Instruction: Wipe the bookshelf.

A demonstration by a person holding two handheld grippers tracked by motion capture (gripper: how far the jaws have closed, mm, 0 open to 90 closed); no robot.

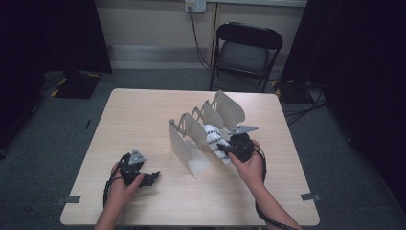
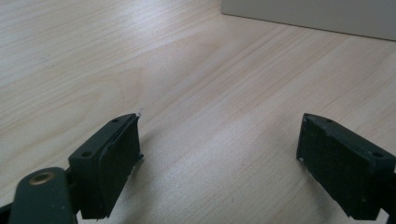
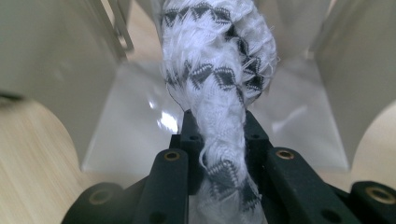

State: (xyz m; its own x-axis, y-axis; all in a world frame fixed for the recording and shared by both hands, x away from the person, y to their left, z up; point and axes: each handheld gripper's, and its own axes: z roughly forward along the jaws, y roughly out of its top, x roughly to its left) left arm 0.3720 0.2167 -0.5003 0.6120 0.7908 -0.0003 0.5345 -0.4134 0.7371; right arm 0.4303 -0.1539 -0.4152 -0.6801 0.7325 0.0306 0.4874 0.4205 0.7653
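On the table (image 1: 143, 115), right tool (image 3: 219, 140) pinches rack-hidden cloth (image 3: 219, 70); left tool (image 2: 219, 158) gapes empty.

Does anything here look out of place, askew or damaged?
Nothing stands out. The white rack stands upright on the table, its dividers evenly fanned. The right gripper is shut on the patterned cloth, which sits between two dividers. Its fringe looks frayed, probably by design. The left gripper is open over bare wood.
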